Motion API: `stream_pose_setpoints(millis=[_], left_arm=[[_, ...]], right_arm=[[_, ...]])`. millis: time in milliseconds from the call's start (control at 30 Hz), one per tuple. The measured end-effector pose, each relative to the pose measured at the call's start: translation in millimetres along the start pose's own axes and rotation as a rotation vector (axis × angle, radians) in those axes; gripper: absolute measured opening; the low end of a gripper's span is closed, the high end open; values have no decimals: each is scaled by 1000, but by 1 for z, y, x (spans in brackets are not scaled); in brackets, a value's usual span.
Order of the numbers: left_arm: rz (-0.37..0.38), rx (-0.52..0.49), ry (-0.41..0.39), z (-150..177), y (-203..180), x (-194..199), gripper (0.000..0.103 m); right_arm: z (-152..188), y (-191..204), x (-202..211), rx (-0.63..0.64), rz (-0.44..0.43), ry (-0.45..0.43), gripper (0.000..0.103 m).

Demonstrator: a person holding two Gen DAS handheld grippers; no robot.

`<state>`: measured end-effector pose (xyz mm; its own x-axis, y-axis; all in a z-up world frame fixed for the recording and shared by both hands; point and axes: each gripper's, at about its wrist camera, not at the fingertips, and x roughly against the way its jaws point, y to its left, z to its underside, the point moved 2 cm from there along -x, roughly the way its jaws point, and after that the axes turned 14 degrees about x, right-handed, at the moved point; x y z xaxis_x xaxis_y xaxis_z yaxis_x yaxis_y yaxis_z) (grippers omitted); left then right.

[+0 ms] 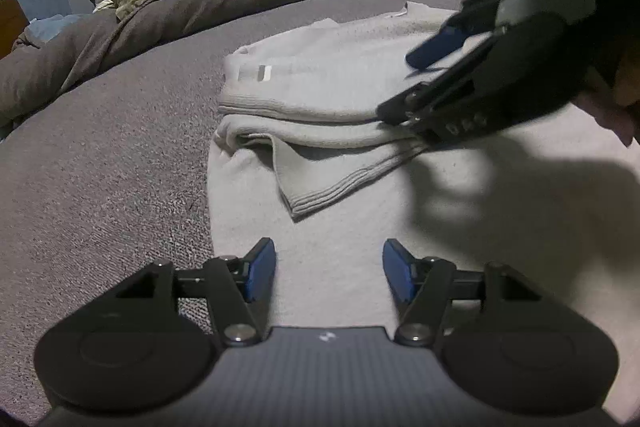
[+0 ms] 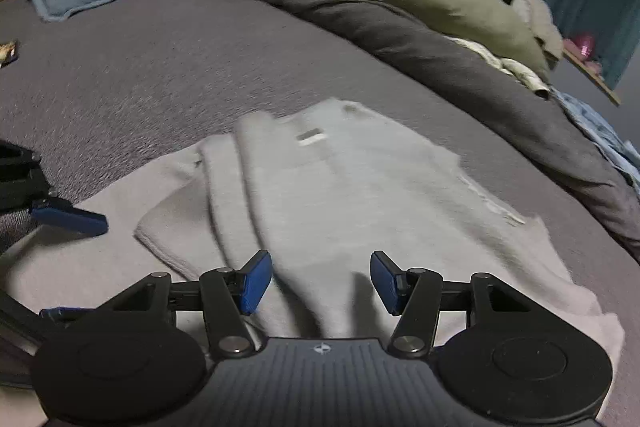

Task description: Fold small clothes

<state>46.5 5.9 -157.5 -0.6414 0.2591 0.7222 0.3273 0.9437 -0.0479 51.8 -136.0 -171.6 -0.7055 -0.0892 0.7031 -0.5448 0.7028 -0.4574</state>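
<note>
Here, one pale sweater [image 1: 320,79] on the bed [image 1: 100,147], partly folded. We hold both the left gripper [image 1: 329,277] and the right gripper [image 2: 321,282] apart, gripping nothing. Next, we judge, a fresh edge needs pinching and folding over.

both views are angled down, close over the bed [image 1: 100,147]; the grey garment [image 1: 320,87] is shared from opposite sides.
</note>
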Motion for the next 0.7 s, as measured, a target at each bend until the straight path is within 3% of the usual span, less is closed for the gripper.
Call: stream_pose_setpoints(millis=[33, 67, 100, 167, 333, 533, 567, 667, 700], left_arm=[[1, 2, 1, 1, 1, -2, 63], [1, 6, 1, 1, 2, -4, 64], [2, 16, 2, 1, 4, -5, 66], [11, 36, 5, 2, 8, -5, 67], [18, 47, 2, 2, 12, -8, 67], [24, 61, -1, 5, 15, -9, 68], [23, 61, 1, 5, 16, -9, 68], [20, 63, 4, 5, 16, -11, 69], [19, 62, 4, 5, 16, -11, 69]], right_arm=[[2, 4, -3, 23, -1, 14, 33], [3, 6, -6, 52, 6, 34, 8], [5, 5, -5, 62, 27, 34, 6], [6, -6, 7, -2, 49, -17, 6], [26, -51, 47, -306, 111, -89, 6], [105, -95, 84, -827, 219, -27, 6], [121, -96, 85, -920, 218, 11, 11], [169, -91, 85, -1139, 214, 178, 42], [181, -86, 89, -1166, 234, 193, 40]])
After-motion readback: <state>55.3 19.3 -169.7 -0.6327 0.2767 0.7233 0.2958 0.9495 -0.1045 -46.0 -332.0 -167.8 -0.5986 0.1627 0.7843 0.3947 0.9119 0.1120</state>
